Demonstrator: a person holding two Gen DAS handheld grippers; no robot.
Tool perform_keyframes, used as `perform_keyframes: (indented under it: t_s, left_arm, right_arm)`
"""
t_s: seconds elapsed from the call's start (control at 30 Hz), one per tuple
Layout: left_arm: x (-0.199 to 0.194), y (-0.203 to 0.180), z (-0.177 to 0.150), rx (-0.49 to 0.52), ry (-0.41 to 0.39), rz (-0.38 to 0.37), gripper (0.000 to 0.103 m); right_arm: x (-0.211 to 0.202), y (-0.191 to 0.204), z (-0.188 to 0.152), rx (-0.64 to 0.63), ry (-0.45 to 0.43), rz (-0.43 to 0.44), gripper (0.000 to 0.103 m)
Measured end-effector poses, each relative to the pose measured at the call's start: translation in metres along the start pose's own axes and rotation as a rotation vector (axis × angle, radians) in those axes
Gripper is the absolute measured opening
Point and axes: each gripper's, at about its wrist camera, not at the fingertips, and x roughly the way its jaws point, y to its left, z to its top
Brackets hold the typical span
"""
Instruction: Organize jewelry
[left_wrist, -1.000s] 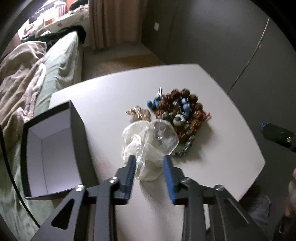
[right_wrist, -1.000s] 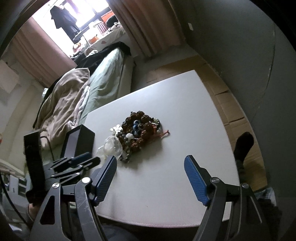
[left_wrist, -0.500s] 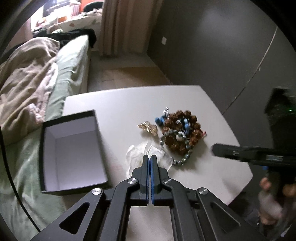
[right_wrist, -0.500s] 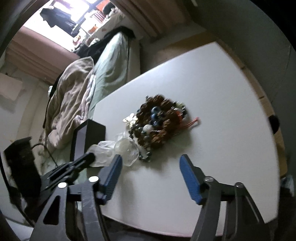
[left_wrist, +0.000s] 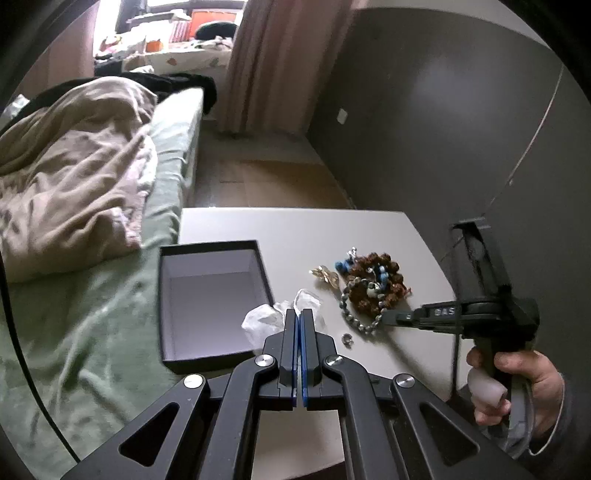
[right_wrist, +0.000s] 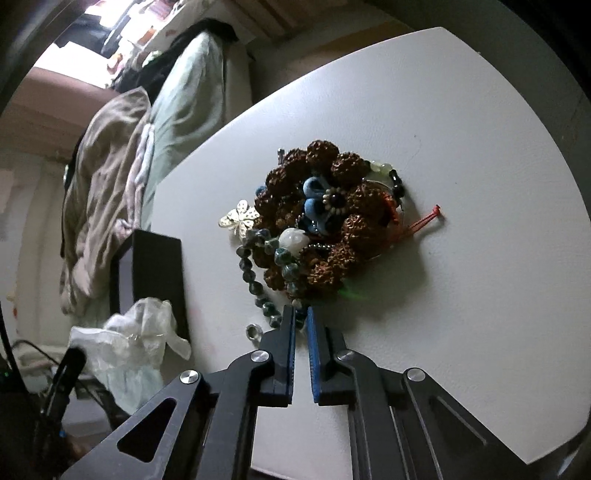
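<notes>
My left gripper has its jaws pressed together on a crumpled clear plastic bag, lifted beside the open black cardboard box with a white inside. My right gripper is clamped on the end of a grey-green beaded strand trailing from the heap of brown knobbly beads and blue pieces on the white table. If I lift, I expect the strand to snag and drag the pile; the small silver ring could be knocked off.
</notes>
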Motion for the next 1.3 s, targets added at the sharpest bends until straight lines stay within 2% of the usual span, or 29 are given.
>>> perform_keyframes:
  t_s: [0.23, 0.33, 0.4, 0.47, 0.5, 0.53, 0.7, 0.77, 0.8, 0.83, 1.07, 1.3]
  left_arm:
    - [-0.020, 0.023, 0.002, -0.028, -0.040, -0.002, 0.000]
    - [-0.028, 0.030, 0.002, -0.037, -0.055, -0.006, 0.000]
    - [-0.032, 0.035, 0.002, -0.043, -0.066, -0.008, 0.000]
    - [-0.035, 0.039, 0.002, -0.049, -0.071, -0.009, 0.000]
    - [-0.036, 0.041, 0.002, -0.053, -0.072, -0.009, 0.000]
    - [-0.036, 0.043, 0.003, -0.055, -0.073, -0.010, 0.000]
    - [-0.041, 0.049, 0.008, -0.059, -0.091, -0.011, 0.000]
    - [-0.042, 0.050, 0.011, -0.059, -0.098, -0.014, 0.000]
    - [-0.043, 0.051, 0.013, -0.059, -0.101, -0.016, 0.000]
    - [-0.043, 0.051, 0.016, -0.058, -0.105, -0.018, 0.000]
    - [-0.033, 0.048, 0.030, -0.040, -0.113, -0.030, 0.000]
    - [-0.013, 0.050, 0.042, -0.093, -0.100, -0.082, 0.001]
  right_arm:
    - [-0.033, 0.022, -0.006, -0.021, -0.095, 0.047, 0.002]
    - [-0.034, 0.029, -0.006, -0.034, -0.098, -0.068, 0.002]
    - [-0.028, 0.032, -0.003, -0.043, -0.067, -0.115, 0.005]
    - [-0.022, 0.032, -0.002, -0.041, -0.037, -0.140, 0.030]
    - [-0.022, 0.033, -0.002, -0.039, -0.054, -0.145, 0.052]
    - [-0.022, 0.033, -0.002, -0.038, -0.069, -0.150, 0.060]
    - [-0.003, 0.026, 0.003, -0.003, -0.030, -0.166, 0.059]
    - [0.008, 0.023, 0.003, 0.017, -0.010, -0.165, 0.045]
    - [0.012, 0.021, 0.004, 0.028, 0.004, -0.157, 0.021]
    - [0.014, 0.019, 0.003, 0.041, 0.011, -0.151, 0.012]
    - [-0.009, 0.015, -0.010, 0.065, -0.067, -0.049, 0.011]
    - [-0.047, 0.039, -0.012, 0.011, -0.158, 0.040, 0.011]
